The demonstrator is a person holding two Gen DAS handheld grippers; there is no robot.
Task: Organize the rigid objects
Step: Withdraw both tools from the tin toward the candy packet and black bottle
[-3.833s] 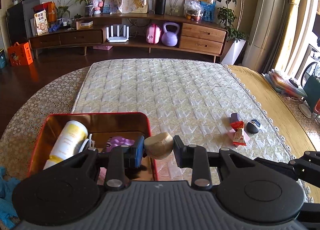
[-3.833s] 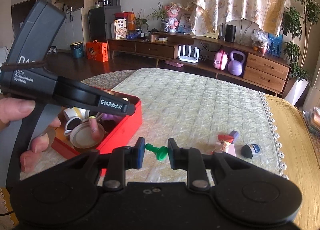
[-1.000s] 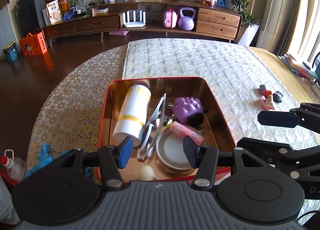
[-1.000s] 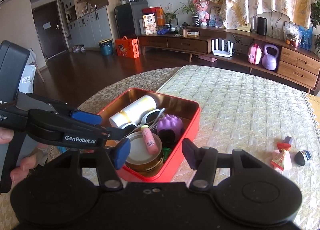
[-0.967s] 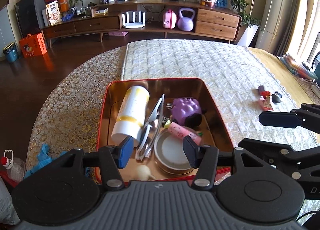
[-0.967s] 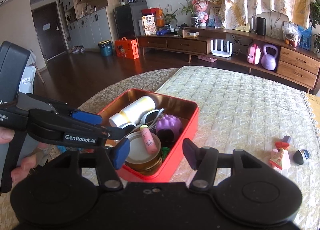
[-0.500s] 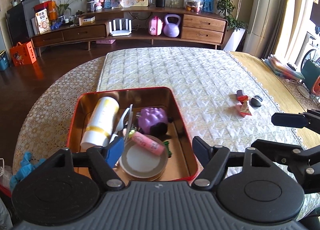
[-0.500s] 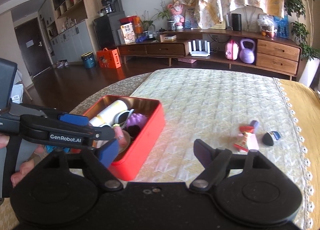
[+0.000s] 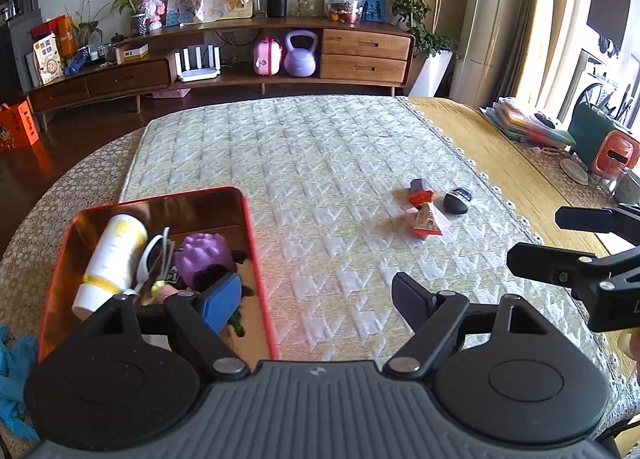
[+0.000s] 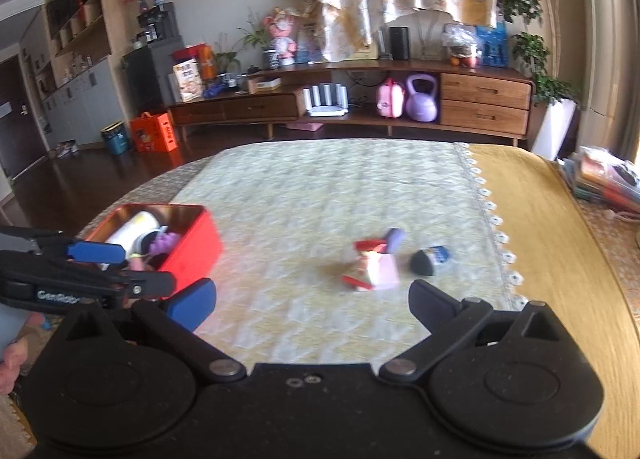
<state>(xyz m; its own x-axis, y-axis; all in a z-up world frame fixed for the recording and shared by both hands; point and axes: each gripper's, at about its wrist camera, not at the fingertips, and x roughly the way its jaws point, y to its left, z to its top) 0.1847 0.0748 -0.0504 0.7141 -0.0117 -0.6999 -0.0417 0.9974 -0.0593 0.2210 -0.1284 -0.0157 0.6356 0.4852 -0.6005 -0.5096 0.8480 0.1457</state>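
A red tin box (image 9: pixel 256 251) sits at the left of the quilted mat and also shows in the right wrist view (image 10: pixel 196 247). It holds a white and yellow bottle (image 9: pixel 112 255), a purple toy (image 9: pixel 204 255) and other small items. Further right on the mat lie a pink and red packet pile (image 9: pixel 426 219) (image 10: pixel 374 269), a small purple block (image 9: pixel 418 184) and a dark oval object (image 9: pixel 456 201) (image 10: pixel 426 261). My left gripper (image 9: pixel 316 303) is open and empty over the box's right edge. My right gripper (image 10: pixel 312 305) is open and empty, in front of the packet pile.
The mat (image 9: pixel 304 155) lies on a round table with a lace cloth (image 9: pixel 76 179) at the left and a yellow cloth (image 9: pixel 500 163) at the right. Books and an orange container (image 9: pixel 612 151) stand at the far right. A wooden sideboard (image 9: pixel 240 59) runs along the back.
Both grippers have swung right, away from the tin box and toward the loose items on the mat. Their jaws have opened wider. The objects held 3.8 s ago are gone from both.
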